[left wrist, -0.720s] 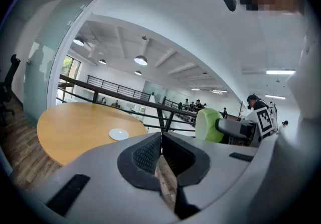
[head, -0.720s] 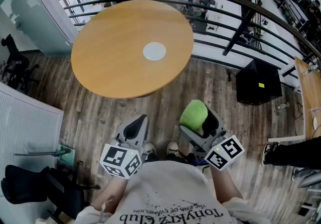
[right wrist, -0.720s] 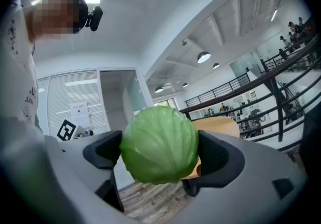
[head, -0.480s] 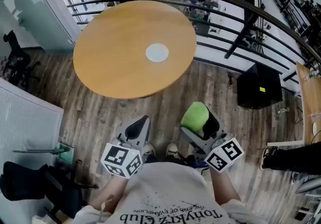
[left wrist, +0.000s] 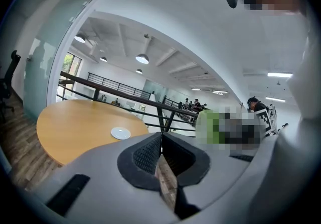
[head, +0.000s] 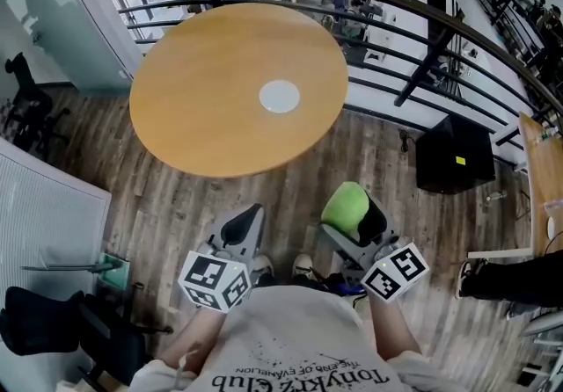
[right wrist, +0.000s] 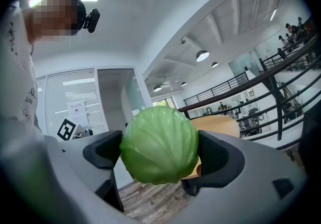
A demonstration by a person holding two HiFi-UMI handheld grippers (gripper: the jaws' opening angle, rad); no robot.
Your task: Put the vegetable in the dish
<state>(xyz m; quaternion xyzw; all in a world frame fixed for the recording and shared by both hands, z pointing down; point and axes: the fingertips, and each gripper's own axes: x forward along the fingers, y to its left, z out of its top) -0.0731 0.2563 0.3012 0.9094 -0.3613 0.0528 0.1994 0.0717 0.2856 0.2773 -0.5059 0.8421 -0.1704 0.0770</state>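
Observation:
The vegetable is a round green cabbage (head: 343, 204). My right gripper (head: 352, 213) is shut on it and holds it level above the floor, in front of the person's body. In the right gripper view the cabbage (right wrist: 159, 145) fills the space between both black pads. The dish (head: 280, 97) is a small white plate lying near the middle of the round wooden table (head: 202, 109), well ahead of both grippers. My left gripper (head: 243, 225) is shut with nothing in it, and its tips meet in the left gripper view (left wrist: 160, 136). There the dish (left wrist: 121, 133) shows to the left.
A dark metal railing (head: 413, 21) curves behind the table, with a drop to a lower floor beyond it. A black box (head: 453, 151) stands on the wooden floor at the right. A black office chair (head: 35, 324) sits at the lower left, and another person's legs (head: 515, 269) show at the right edge.
The head view has shifted a little, so table and dish sit slightly lower and further right. Both grippers keep their pose and the cabbage stays in the right one.

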